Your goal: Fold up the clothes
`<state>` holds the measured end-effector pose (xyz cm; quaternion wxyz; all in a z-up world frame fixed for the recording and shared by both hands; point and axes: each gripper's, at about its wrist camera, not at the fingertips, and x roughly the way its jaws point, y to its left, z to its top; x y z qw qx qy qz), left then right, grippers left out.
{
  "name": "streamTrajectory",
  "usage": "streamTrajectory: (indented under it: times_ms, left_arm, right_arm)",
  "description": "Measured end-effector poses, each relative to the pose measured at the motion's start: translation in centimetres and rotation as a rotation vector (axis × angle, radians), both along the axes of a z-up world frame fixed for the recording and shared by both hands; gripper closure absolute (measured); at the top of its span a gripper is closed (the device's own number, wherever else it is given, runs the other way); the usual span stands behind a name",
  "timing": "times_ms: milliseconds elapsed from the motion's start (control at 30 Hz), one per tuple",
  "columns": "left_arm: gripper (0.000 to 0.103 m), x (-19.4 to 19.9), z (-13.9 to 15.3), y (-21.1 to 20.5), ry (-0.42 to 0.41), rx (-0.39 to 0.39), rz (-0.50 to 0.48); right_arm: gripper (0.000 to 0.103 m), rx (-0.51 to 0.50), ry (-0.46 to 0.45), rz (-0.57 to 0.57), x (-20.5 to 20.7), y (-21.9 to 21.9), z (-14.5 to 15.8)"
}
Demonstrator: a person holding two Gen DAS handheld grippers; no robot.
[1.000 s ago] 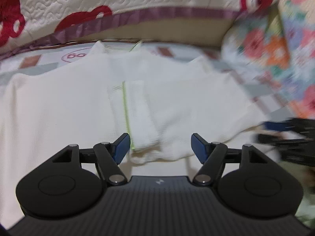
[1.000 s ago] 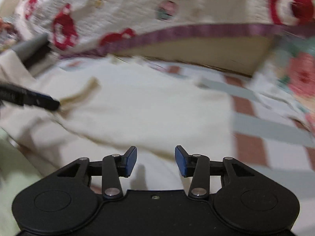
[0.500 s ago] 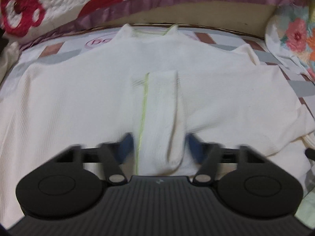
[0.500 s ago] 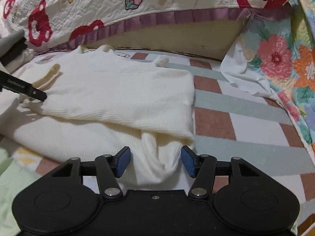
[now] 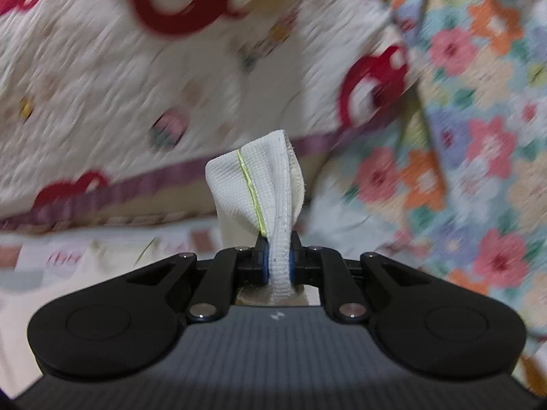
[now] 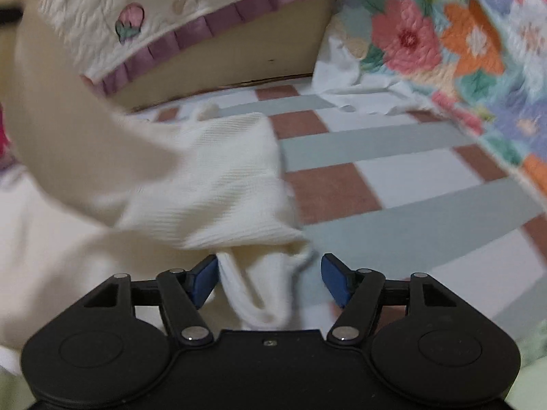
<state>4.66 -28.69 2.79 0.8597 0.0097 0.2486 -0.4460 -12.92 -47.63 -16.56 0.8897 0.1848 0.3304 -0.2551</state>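
A cream knit garment [image 6: 212, 177] is seen spread on a checked sheet [image 6: 393, 171], just below the purple-trimmed quilt [image 6: 164, 20] that serves as backdrop. Its ribbed cuff [image 5: 263, 191] is pinched between the closed blue pads of the left gripper [image 5: 277, 262], and the cuff is held upright, its long axis vertical, its open end pointing up toward the quilt. A yellow-green seam [image 5: 251, 194] is carried lengthwise down the cuff. The right gripper [image 6: 269, 278] is shown with its jaws spread wide, a fold of the garment lying loose between them. A floral quilt [image 6: 454, 34] is piled to the right of the purple-trimmed quilt.
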Motion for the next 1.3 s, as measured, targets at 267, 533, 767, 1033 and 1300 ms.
streamTrajectory:
  times_ms: [267, 533, 767, 1033, 1300]
  left_arm:
    - [0.094, -1.0, 4.3, 1.0, -0.036, -0.107, -0.017]
    - [0.095, 0.0, 4.1, 3.6, -0.023, -0.099, 0.04]
    - [0.095, 2.1, 1.4, 7.9, 0.004, -0.082, 0.128]
    - [0.095, -1.2, 3.2, 9.5, -0.107, -0.075, 0.159]
    - [0.095, -1.6, 5.3, 7.8, -0.126, -0.152, 0.07]
  right_arm:
    - [0.033, -0.05, -0.056, -0.123, 0.1, -1.7, -1.0]
    - [0.035, -0.05, -0.059, -0.166, -0.7, -2.6, -1.2]
    - [0.034, -0.063, -0.098, -0.09, -1.3, -1.3, 0.2]
    - [0.033, 0.0, -0.185, 0.028, -1.7, -0.3, 0.8]
    - [0.033, -0.054, -0.062, 0.124, 0.2, 1.7, 0.6]
